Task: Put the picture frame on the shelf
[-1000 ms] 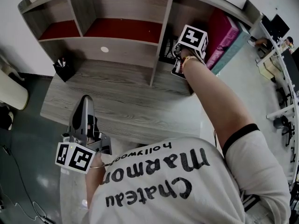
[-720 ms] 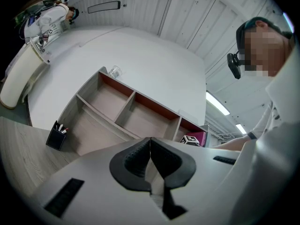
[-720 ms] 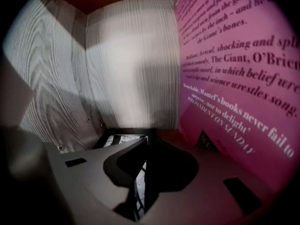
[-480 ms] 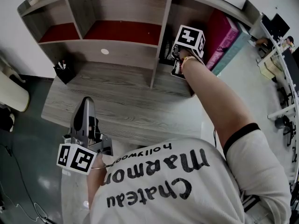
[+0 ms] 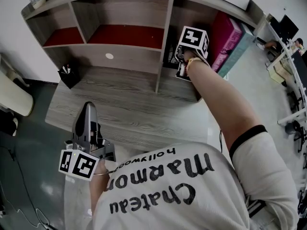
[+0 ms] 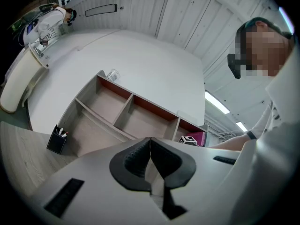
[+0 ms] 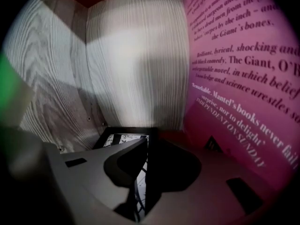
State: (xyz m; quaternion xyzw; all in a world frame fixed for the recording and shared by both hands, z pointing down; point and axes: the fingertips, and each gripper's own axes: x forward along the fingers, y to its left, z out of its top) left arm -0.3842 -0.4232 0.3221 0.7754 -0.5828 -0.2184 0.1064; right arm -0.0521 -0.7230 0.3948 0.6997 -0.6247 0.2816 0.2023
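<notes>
At the far left of the wood-grain counter (image 5: 120, 104), a black pen holder (image 5: 70, 76) stands against the foot of the shelf unit (image 5: 125, 56). A clear glass (image 6: 112, 74) sits on the unit's top board at its left end.

Nearer to us, the left gripper (image 5: 88, 107) hangs over the counter's front edge, well apart from everything on it. In the left gripper view we see its jaws pressed together with nothing between them.

To the right, past the tall divider (image 5: 164, 37), the right gripper (image 7: 147, 143) reaches into the rightmost compartment, at counter level. Its jaws have just been closing a little, and they are clamped on the picture frame (image 7: 123, 134). The frame's black right-hand edge runs up between the two pads. The frame holds a black-and-white picture and sits low in the compartment, the wooden back wall behind it and the divider to its left. We cannot tell whether its bottom edge rests on the surface.

Just beside the frame on the right, a magenta book (image 7: 243, 78) stands upright with its printed back cover facing the frame.
</notes>
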